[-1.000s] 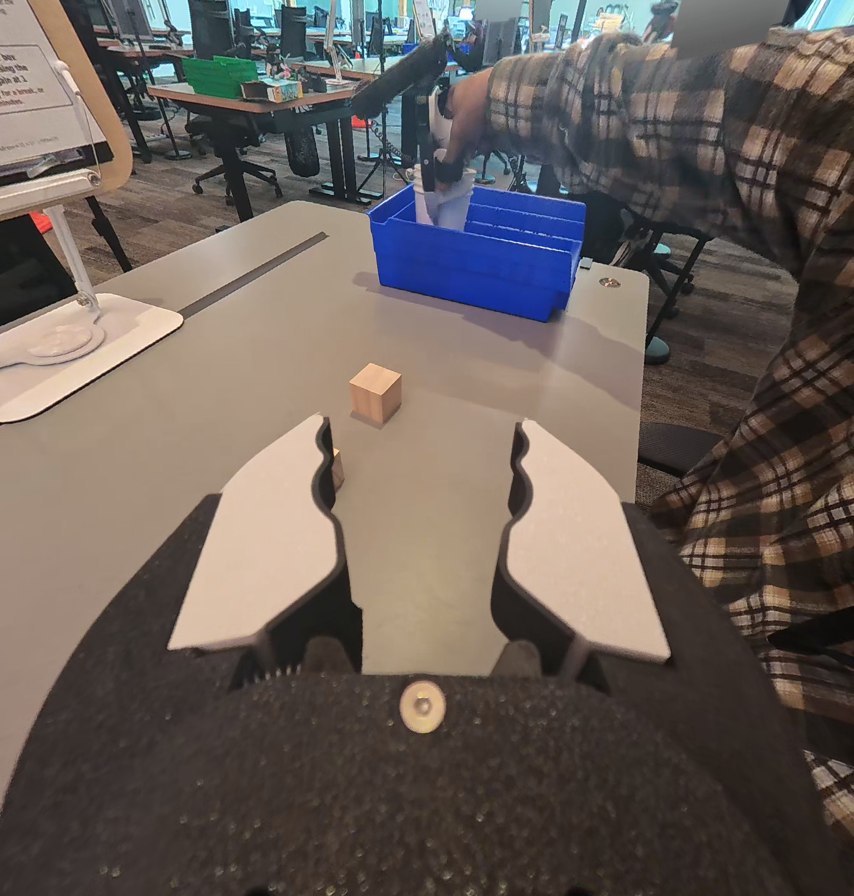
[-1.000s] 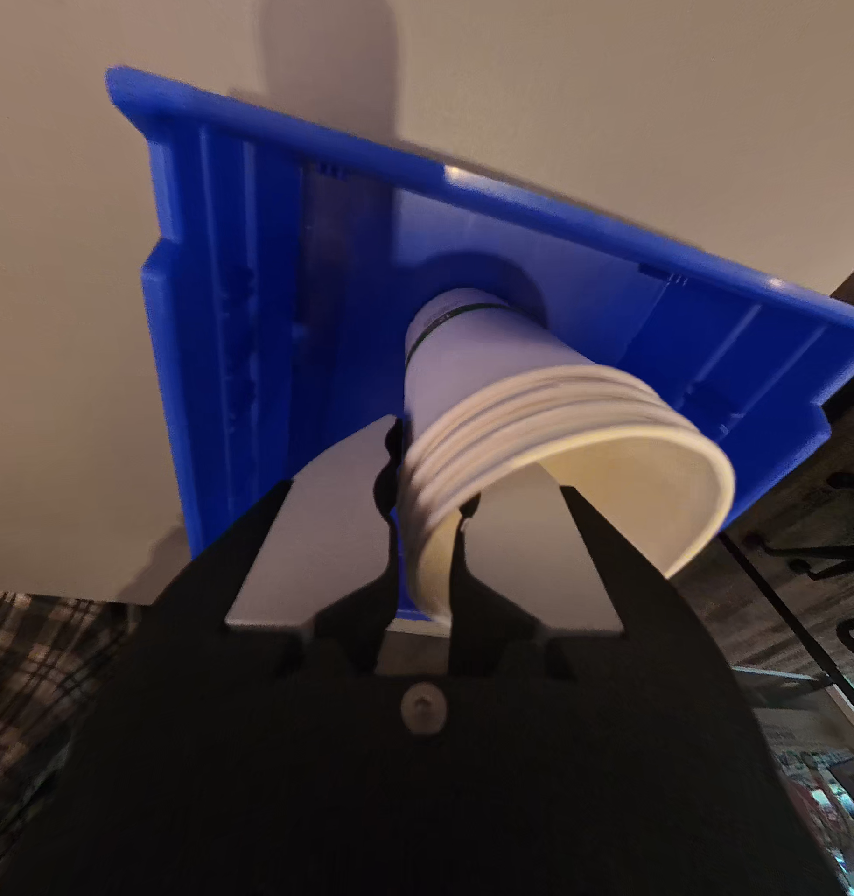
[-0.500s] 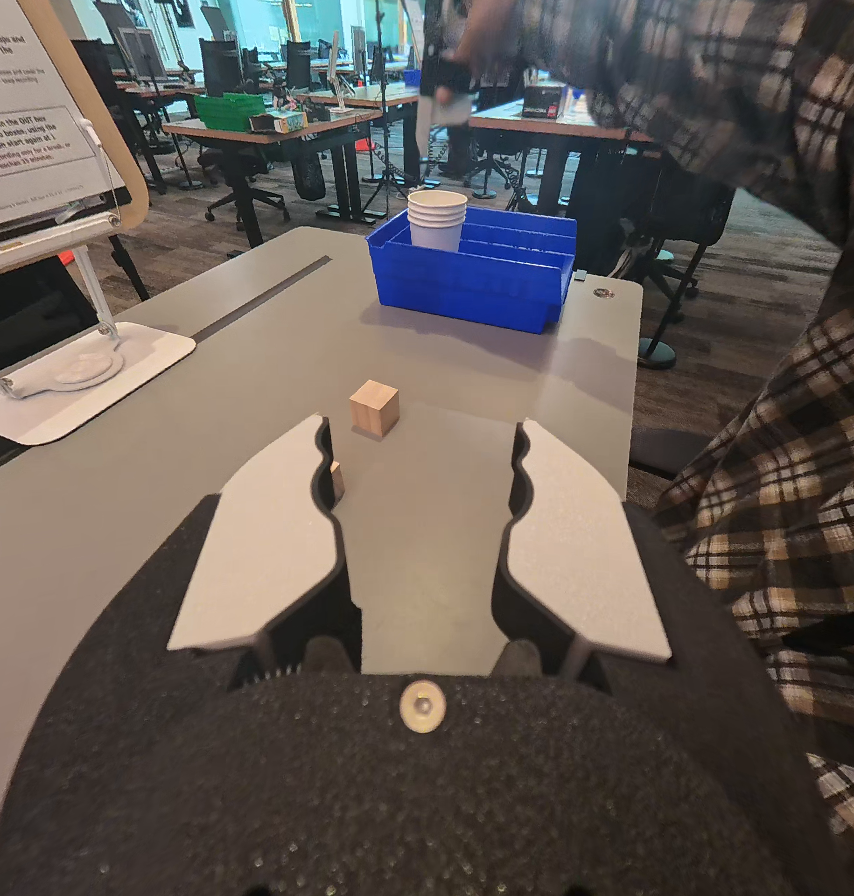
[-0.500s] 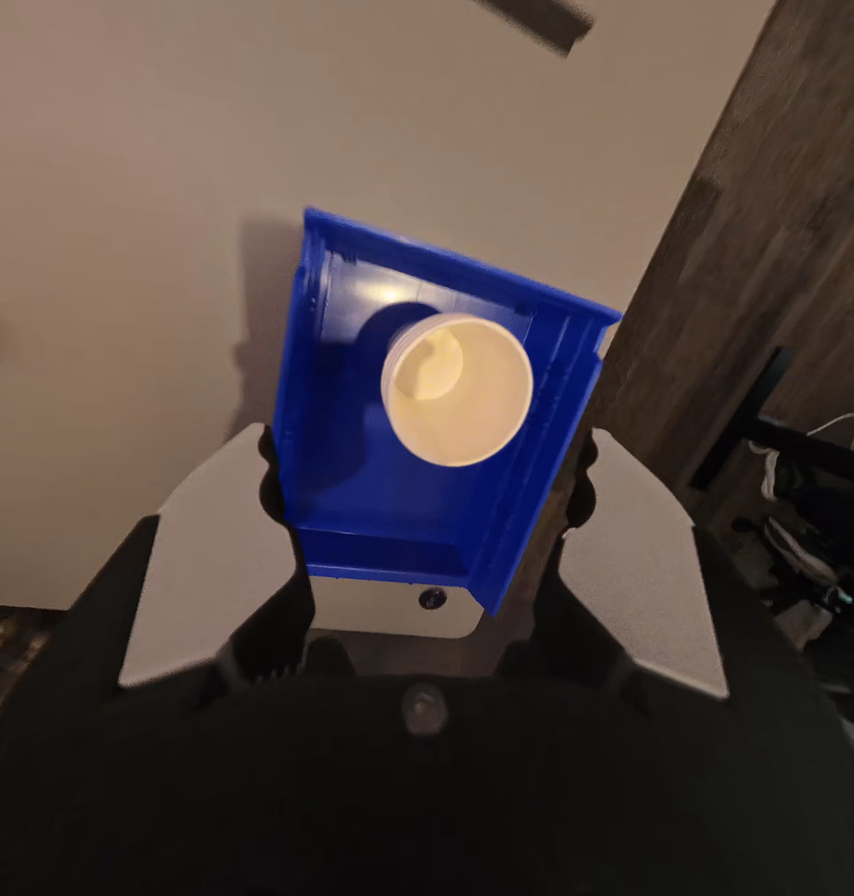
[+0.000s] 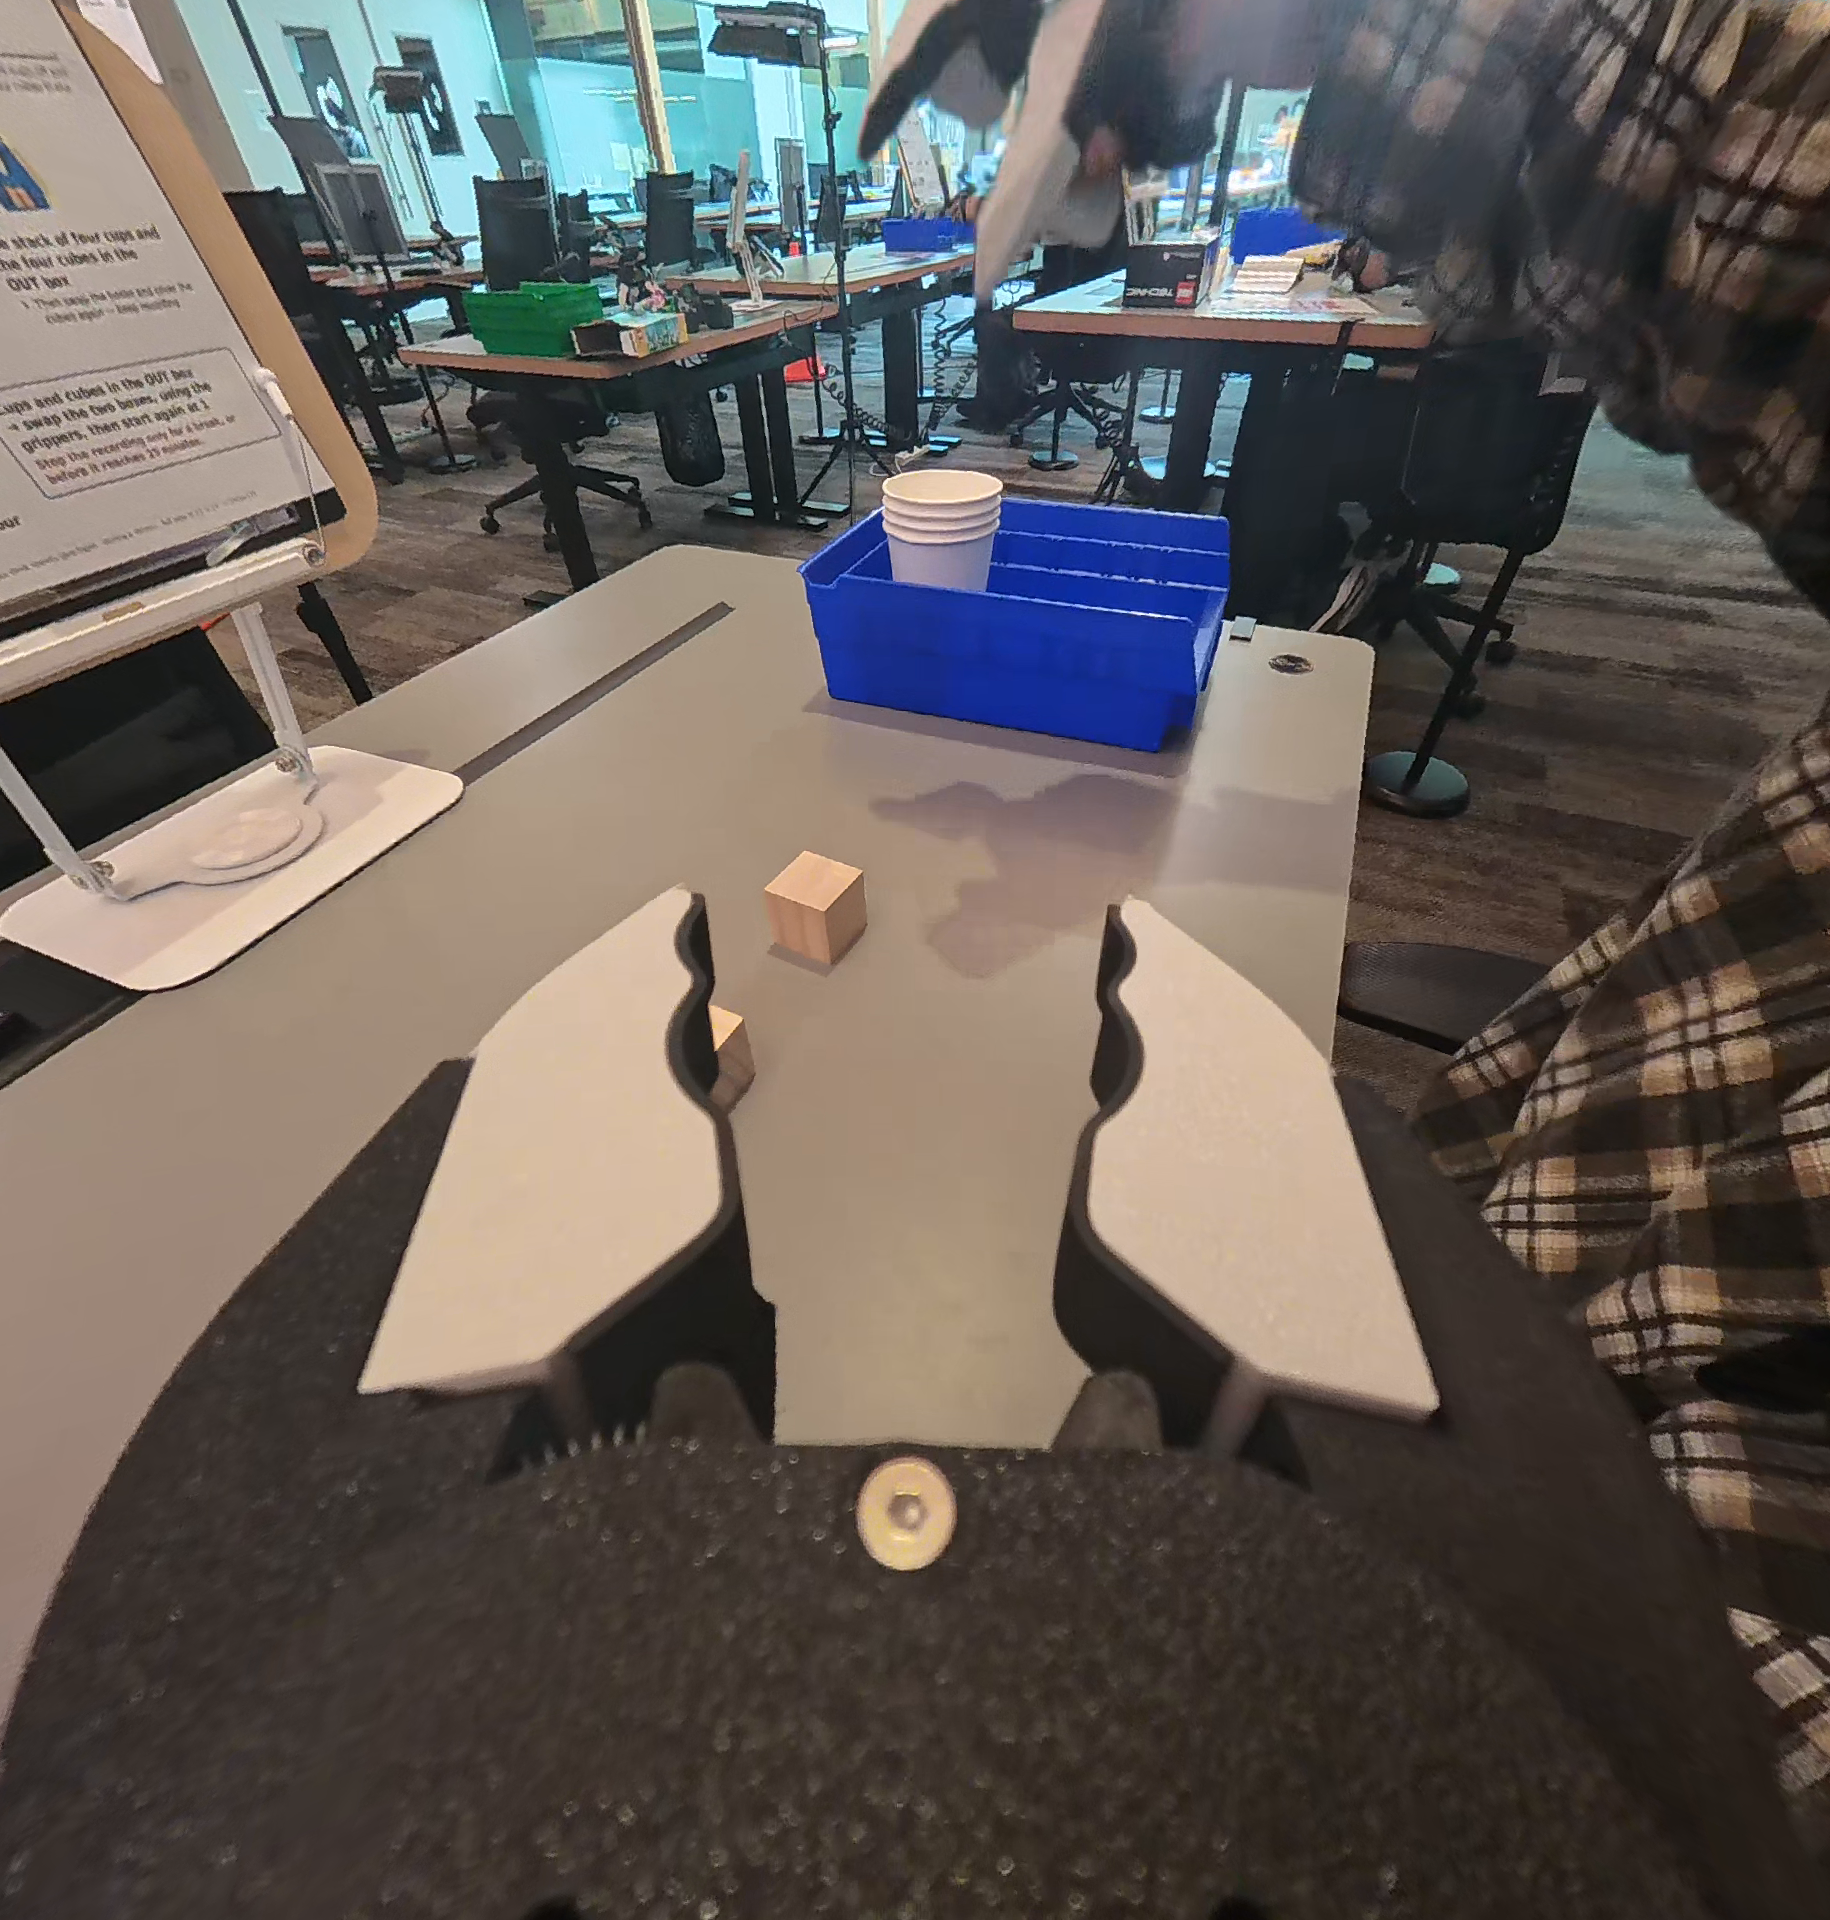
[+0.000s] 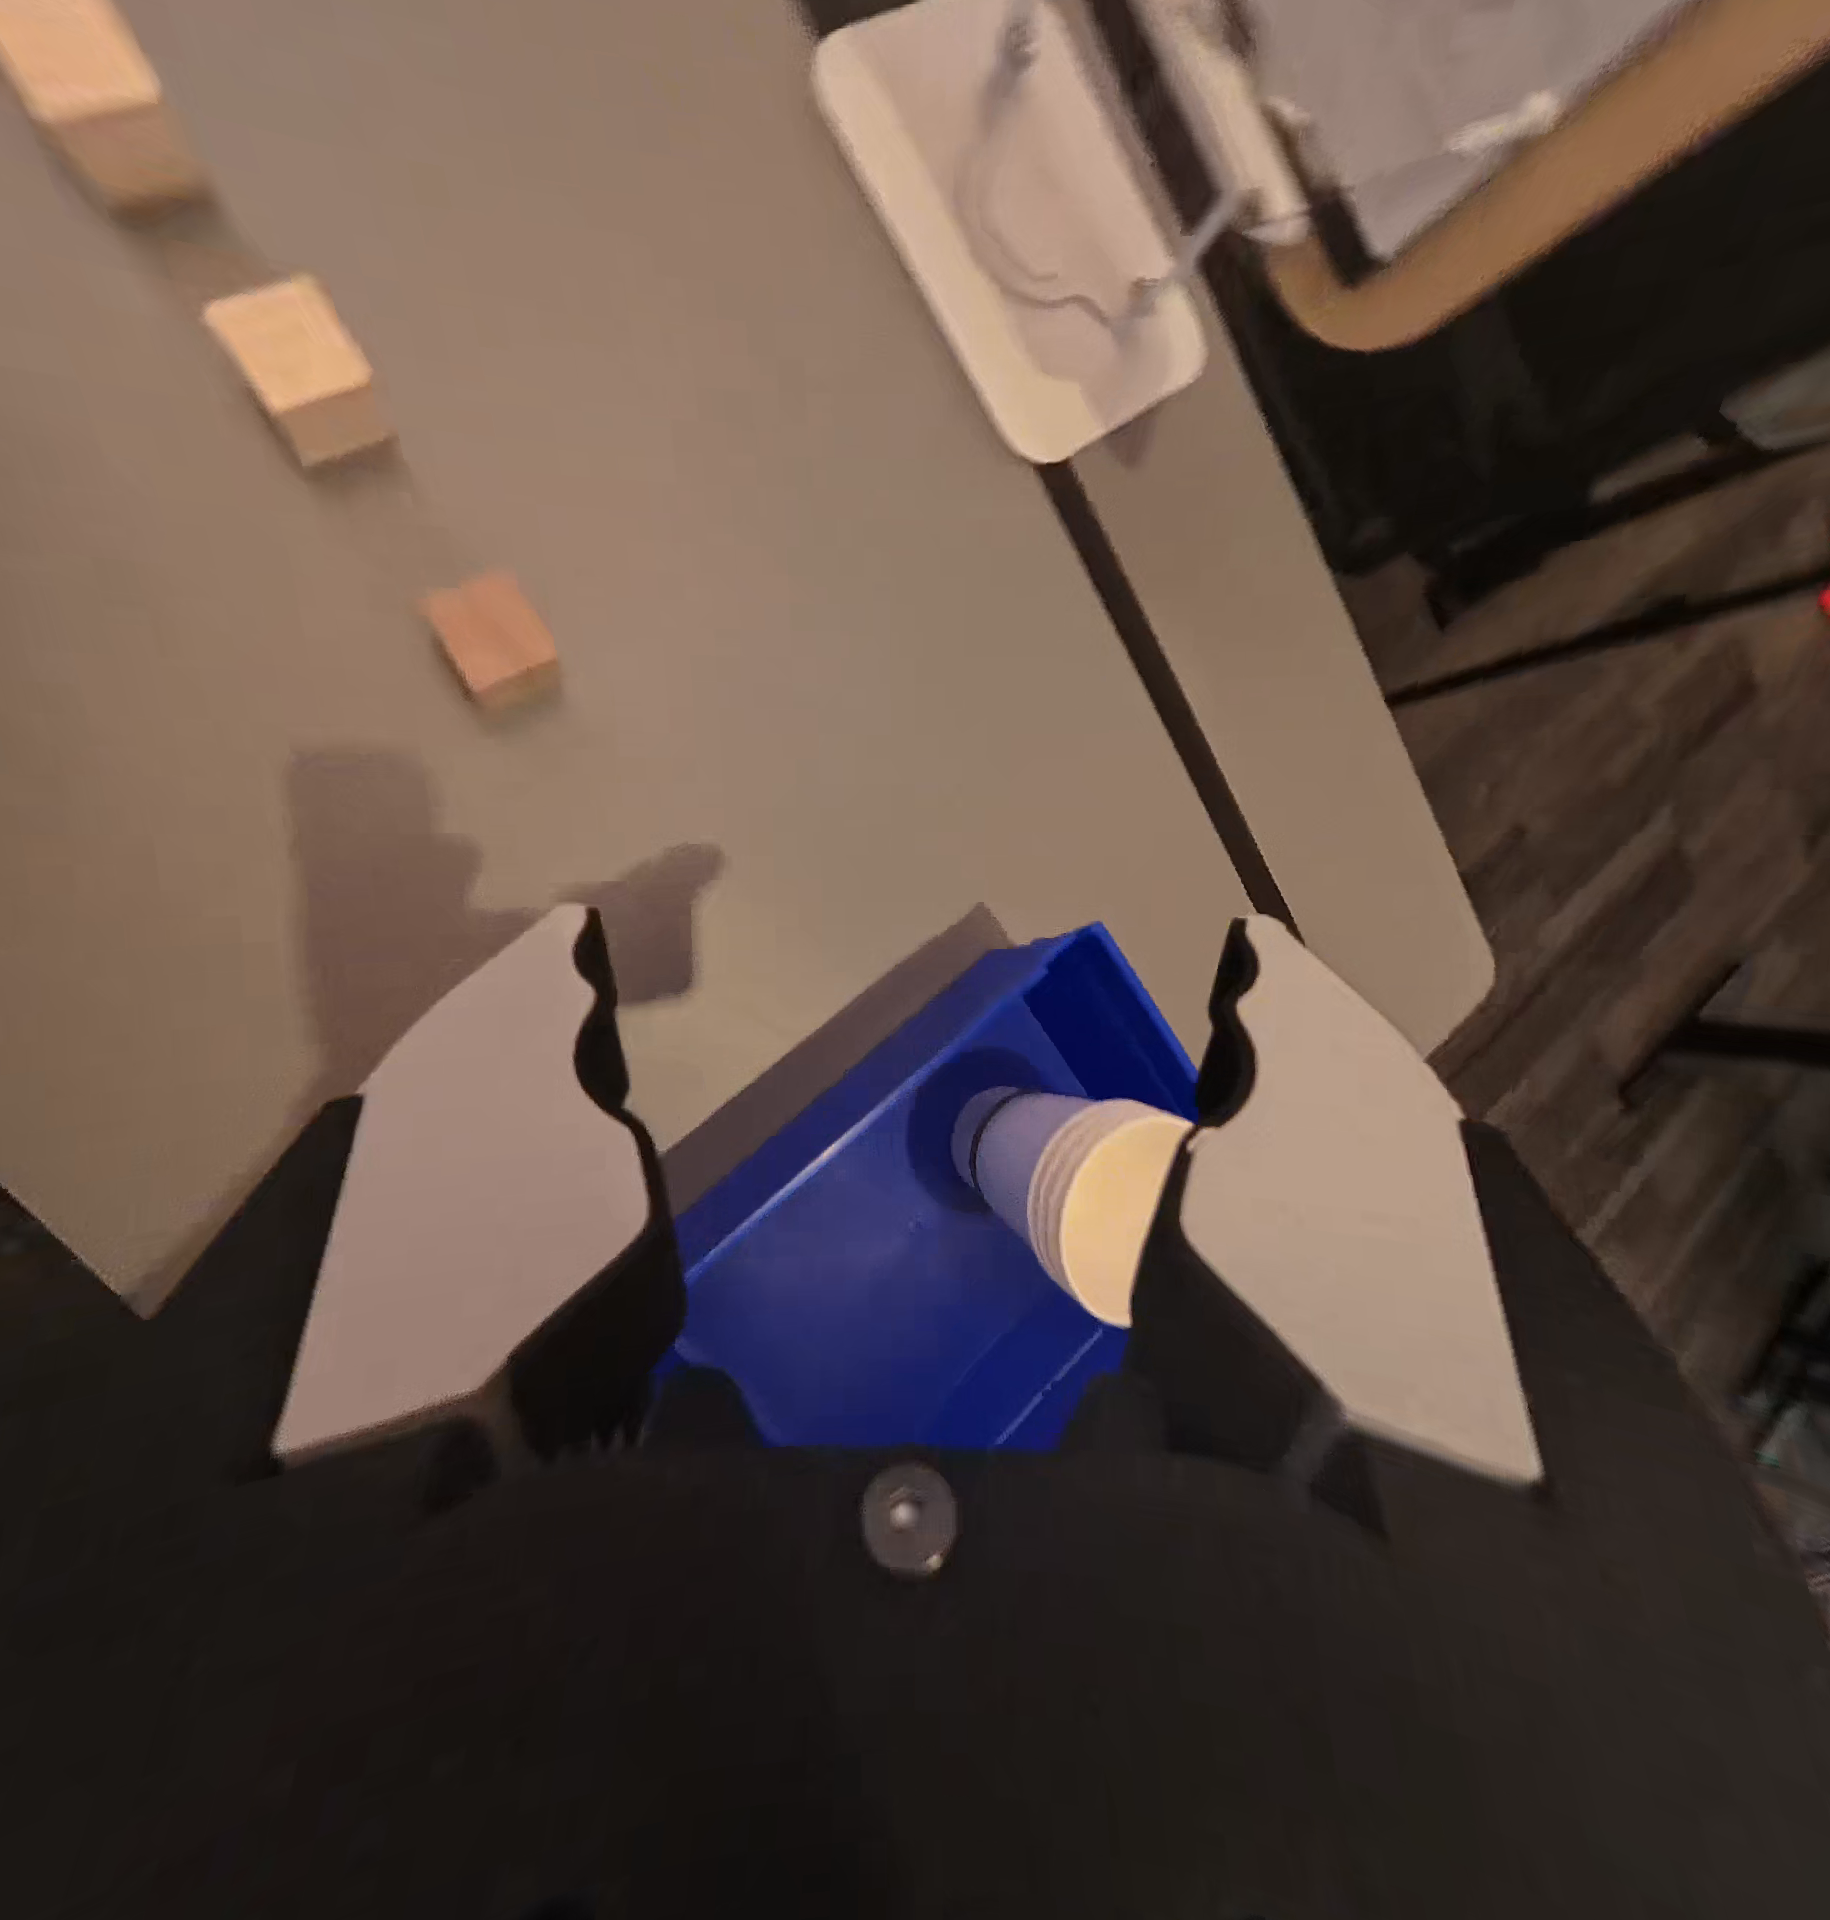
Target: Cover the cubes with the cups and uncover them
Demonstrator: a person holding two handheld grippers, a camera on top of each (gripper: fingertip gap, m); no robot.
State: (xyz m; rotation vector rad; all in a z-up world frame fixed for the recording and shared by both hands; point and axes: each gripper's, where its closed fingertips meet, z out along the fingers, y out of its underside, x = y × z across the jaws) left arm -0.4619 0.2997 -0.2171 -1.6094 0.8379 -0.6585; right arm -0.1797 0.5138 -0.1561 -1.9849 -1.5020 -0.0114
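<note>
Open-plan office, rows of desks and chairs filling the upper band of the left wrist view. Grey table (image 5: 391, 1039), occupying the middle of the frame. Document stand (image 5: 111, 312) on a white base, upper left. Blue bin (image 5: 1015, 655), upper centre, at the table's far end. Left gripper (image 5: 895, 997), lower centre, low over the table, fingers spread, nothing held. Right gripper (image 6: 906, 1023), seen in its own view high above the bin, fingers spread and empty; in the left view it sat blurred at the top edge. Stack of cups (image 5: 940, 530), white paper, nested upright in the bin's left corner. Wooden cubes: one (image 5: 815, 906) at centre, another (image 5: 729, 1049) half hidden behind the left finger; three lay in a row at the upper left of the right view. No cube was covered; by my judgement either every covering remained to be done or the cycle was already complete.
</note>
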